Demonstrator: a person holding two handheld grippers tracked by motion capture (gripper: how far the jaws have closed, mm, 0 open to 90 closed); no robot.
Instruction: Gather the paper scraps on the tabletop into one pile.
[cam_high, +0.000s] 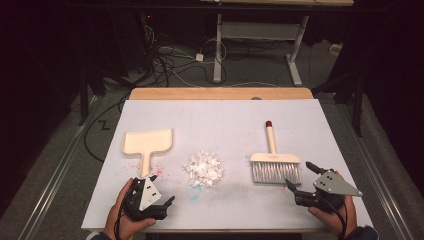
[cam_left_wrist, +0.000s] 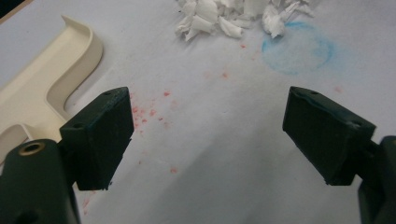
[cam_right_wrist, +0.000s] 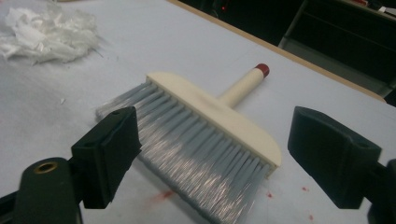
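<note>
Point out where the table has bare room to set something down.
Bare: the wide strip of table beyond the dustpan, scraps and brush, and the near edge between both tongs. Crowded: the middle row, with narrow gaps beside the scraps.

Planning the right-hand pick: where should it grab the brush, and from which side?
Grip the brush by its round cream handle, just behind the wide head. It lies flat, bristles toward the open right gripper, so come from above, fingers straddling the handle across its width. The bristles would likely flex.

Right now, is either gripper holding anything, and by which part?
Nothing is held. The right gripper is open near the brush bristles; the left gripper is open by the dustpan handle.
</note>
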